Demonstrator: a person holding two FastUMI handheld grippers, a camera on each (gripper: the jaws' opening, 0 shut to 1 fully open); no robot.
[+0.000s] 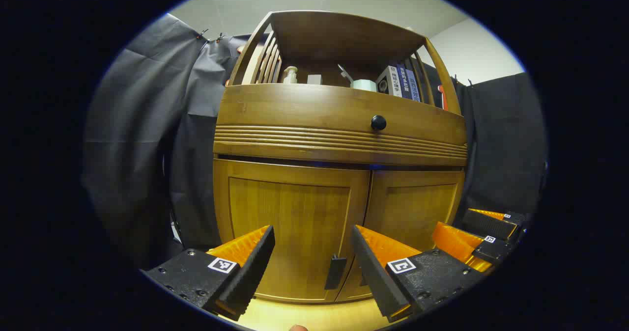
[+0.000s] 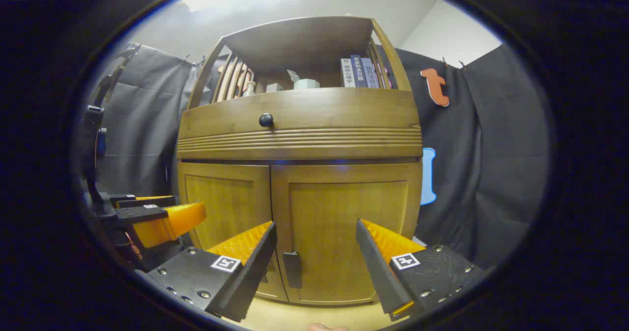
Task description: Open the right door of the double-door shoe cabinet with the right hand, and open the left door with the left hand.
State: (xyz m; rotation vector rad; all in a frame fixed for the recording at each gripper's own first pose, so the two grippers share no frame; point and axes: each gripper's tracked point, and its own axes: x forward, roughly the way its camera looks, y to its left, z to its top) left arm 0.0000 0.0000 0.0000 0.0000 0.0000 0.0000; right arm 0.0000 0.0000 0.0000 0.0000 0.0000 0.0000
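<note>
The wooden shoe cabinet stands in front of me with both doors closed. In the left gripper view the left door [image 1: 290, 218] fills the middle, and its dark handle [image 1: 335, 272] sits by the centre seam. My left gripper [image 1: 312, 230] is open, a short way in front of that door, with the handle showing between its fingers. The right door [image 2: 344, 218] and its handle [image 2: 293, 269] face the right gripper view. My right gripper [image 2: 316, 224] is open in front of it, holding nothing. Each gripper also appears off to the side in the other's view: the right gripper [image 1: 471, 242] and the left gripper [image 2: 162, 218].
Above the doors is a drawer front with a black knob [image 1: 378, 123]. An open shelf on top holds books [image 1: 400, 81], a bottle [image 1: 290, 74] and small boxes. Black cloth [image 1: 147, 139] hangs on both sides of the cabinet. Pale wooden floor [image 1: 314, 316] lies below.
</note>
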